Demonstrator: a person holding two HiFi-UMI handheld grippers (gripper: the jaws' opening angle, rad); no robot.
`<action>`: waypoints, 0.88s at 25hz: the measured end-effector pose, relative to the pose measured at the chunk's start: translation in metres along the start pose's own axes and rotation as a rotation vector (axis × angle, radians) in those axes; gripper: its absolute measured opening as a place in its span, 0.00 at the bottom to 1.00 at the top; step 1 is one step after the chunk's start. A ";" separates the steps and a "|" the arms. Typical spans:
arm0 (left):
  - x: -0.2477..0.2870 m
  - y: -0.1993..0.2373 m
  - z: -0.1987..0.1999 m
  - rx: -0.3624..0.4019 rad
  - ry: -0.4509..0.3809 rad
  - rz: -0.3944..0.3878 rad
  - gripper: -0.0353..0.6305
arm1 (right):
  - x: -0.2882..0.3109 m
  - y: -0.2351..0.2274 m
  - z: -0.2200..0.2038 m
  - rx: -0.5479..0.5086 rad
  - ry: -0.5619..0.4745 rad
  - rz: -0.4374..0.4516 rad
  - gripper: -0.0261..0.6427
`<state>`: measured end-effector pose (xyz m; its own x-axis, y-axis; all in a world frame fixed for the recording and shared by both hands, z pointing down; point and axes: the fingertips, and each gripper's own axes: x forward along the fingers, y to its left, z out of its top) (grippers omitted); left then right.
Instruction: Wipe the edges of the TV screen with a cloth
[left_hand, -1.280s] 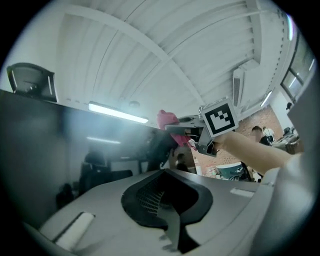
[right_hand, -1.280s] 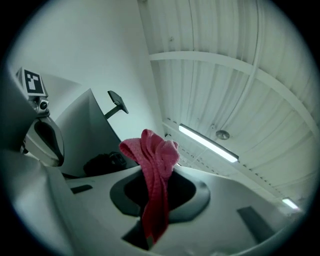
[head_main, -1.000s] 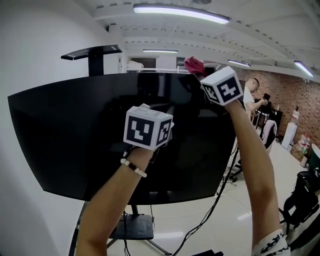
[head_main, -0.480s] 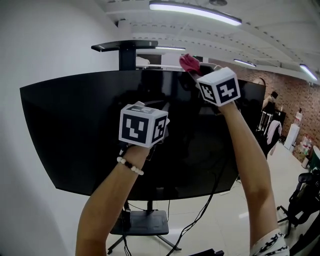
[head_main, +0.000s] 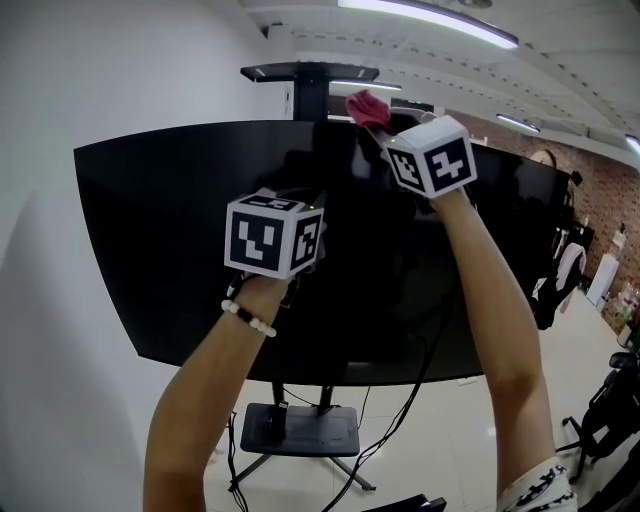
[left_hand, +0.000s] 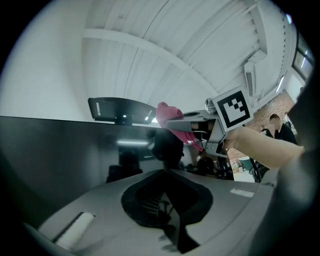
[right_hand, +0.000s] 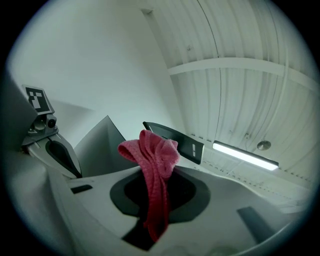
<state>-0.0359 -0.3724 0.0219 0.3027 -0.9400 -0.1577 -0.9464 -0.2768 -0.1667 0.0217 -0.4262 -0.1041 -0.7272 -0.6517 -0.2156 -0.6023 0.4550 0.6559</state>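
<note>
The big black TV screen (head_main: 170, 250) fills the head view on a wheeled stand. My right gripper (head_main: 381, 126) is raised to the TV's top edge, right of the stand's post, and is shut on a pink cloth (head_main: 367, 107) that bunches just over that edge. In the right gripper view the cloth (right_hand: 153, 156) hangs from between the closed jaws of the right gripper (right_hand: 150, 172). My left gripper (left_hand: 163, 172) is lower, close in front of the dark glass (left_hand: 60, 150), jaws together with nothing in them; its marker cube (head_main: 272, 233) hides them in the head view.
A dark shelf (head_main: 310, 72) tops the stand's post above the screen. The stand's base (head_main: 300, 430) and loose cables (head_main: 400, 440) lie on the floor below. White wall at the left. A person (head_main: 550, 160) and a black bag (head_main: 615, 390) are at the right.
My right gripper has carried the pink cloth leftward along the TV's top edge. The left gripper has kept its place in front of the screen while the view shifted.
</note>
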 end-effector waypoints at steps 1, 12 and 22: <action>-0.004 0.007 -0.002 0.002 0.004 0.021 0.05 | 0.005 0.007 0.004 -0.001 -0.002 0.010 0.15; -0.052 0.087 -0.021 -0.007 -0.019 0.138 0.05 | 0.056 0.081 0.045 -0.054 0.007 0.063 0.15; -0.130 0.186 -0.018 0.067 -0.026 0.109 0.05 | 0.124 0.187 0.115 -0.041 -0.004 0.085 0.15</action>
<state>-0.2534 -0.3049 0.0289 0.2023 -0.9579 -0.2036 -0.9643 -0.1586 -0.2120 -0.2188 -0.3524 -0.0912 -0.7762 -0.6097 -0.1605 -0.5246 0.4834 0.7008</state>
